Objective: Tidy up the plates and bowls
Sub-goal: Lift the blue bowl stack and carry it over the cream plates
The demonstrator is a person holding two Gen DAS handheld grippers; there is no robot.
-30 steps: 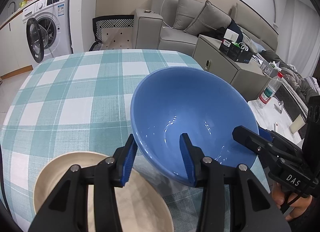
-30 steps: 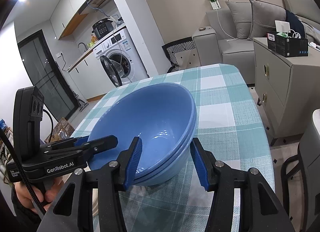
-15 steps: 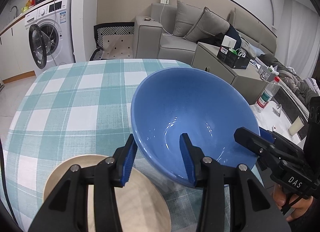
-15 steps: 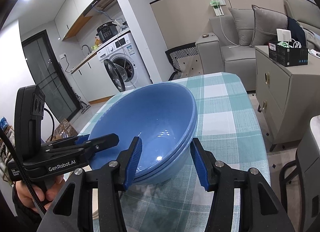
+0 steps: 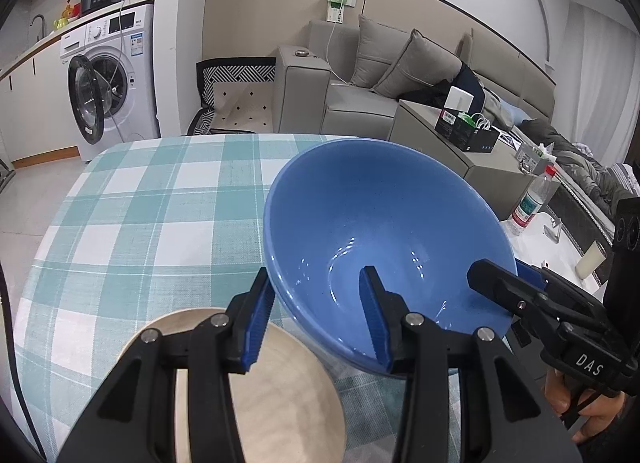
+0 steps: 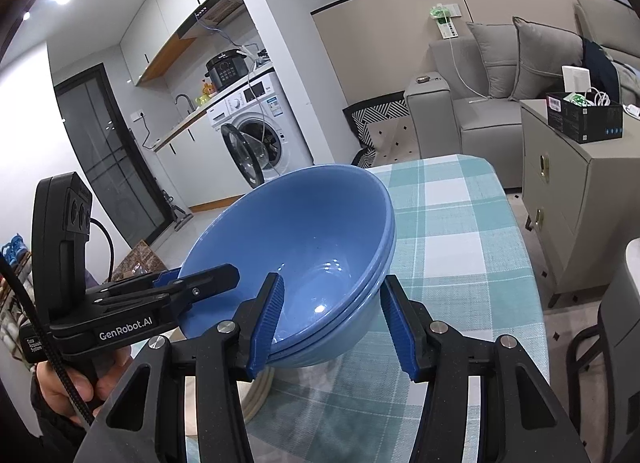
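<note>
I have the stacked blue bowls (image 5: 384,247) lifted mid-frame, both grippers straddling the rim: left gripper (image 5: 320,319) and right gripper (image 6: 336,319), jaws not visibly pinching. The beige plate (image 5: 256,391) lies lower left, under my left gripper, so the bowls go that way.

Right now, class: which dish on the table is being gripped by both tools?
The blue bowl, its rim straddled by both tools from opposite sides and tilted. The beige plate lies flat and untouched on the tablecloth.
</note>
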